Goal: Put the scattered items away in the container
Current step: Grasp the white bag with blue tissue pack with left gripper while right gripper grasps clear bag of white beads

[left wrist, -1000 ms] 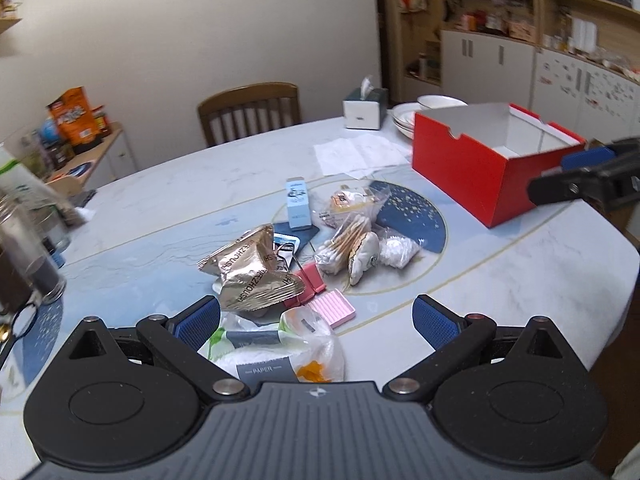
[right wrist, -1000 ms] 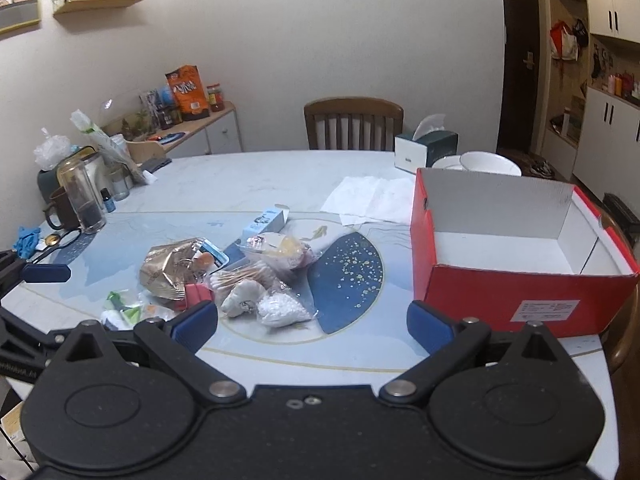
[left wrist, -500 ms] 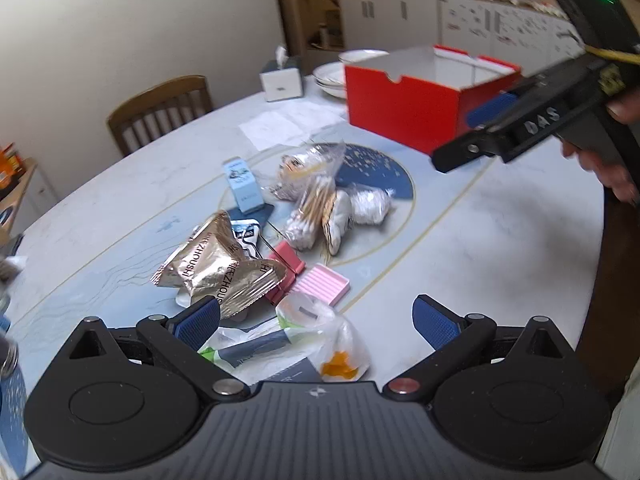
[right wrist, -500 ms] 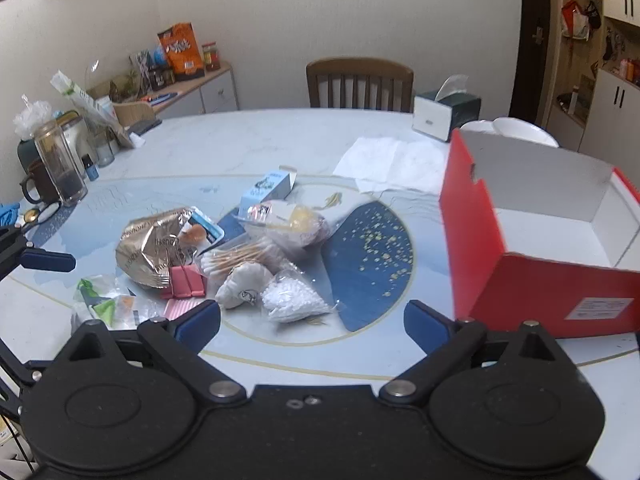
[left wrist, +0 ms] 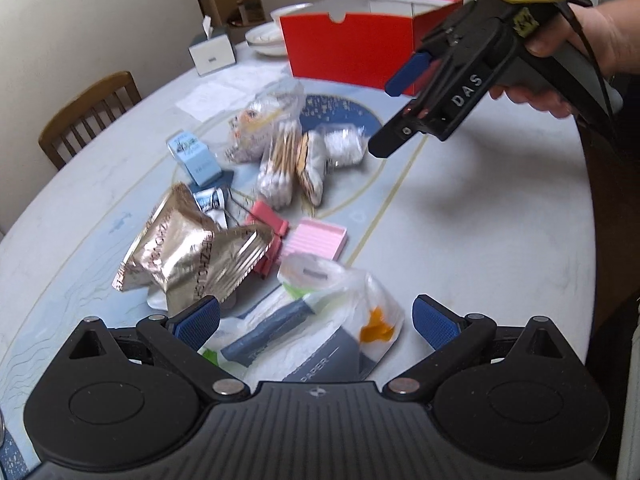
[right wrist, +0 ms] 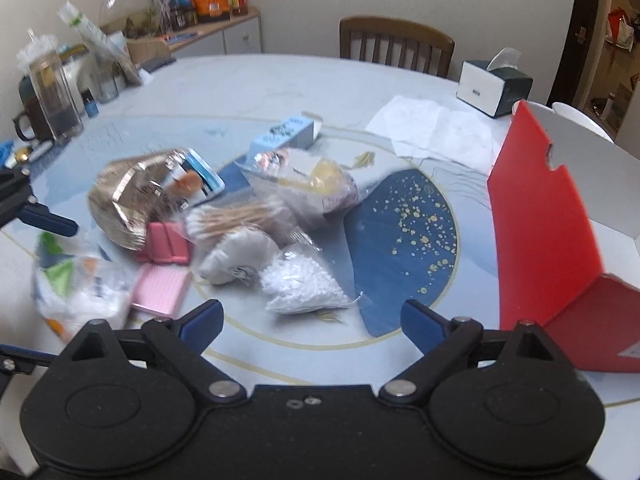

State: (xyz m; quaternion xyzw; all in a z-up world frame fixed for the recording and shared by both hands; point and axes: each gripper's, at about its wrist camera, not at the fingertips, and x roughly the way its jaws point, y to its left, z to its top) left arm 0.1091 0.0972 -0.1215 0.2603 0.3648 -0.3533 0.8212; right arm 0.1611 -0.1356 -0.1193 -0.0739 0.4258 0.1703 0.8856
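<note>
Both grippers hang spread and hold nothing: the left gripper (left wrist: 316, 318) over a tissue bag (left wrist: 320, 320) near the table's (left wrist: 480, 220) front edge, the right gripper (right wrist: 310, 322) by blurred packets (right wrist: 256, 220) mid-table. The red box (right wrist: 544, 236) is cut off rightward.

Bare tabletop (right wrist: 404, 236) between white pellet bag (right wrist: 302, 288) and red box (right wrist: 540, 236), clutter crowding the left
</note>
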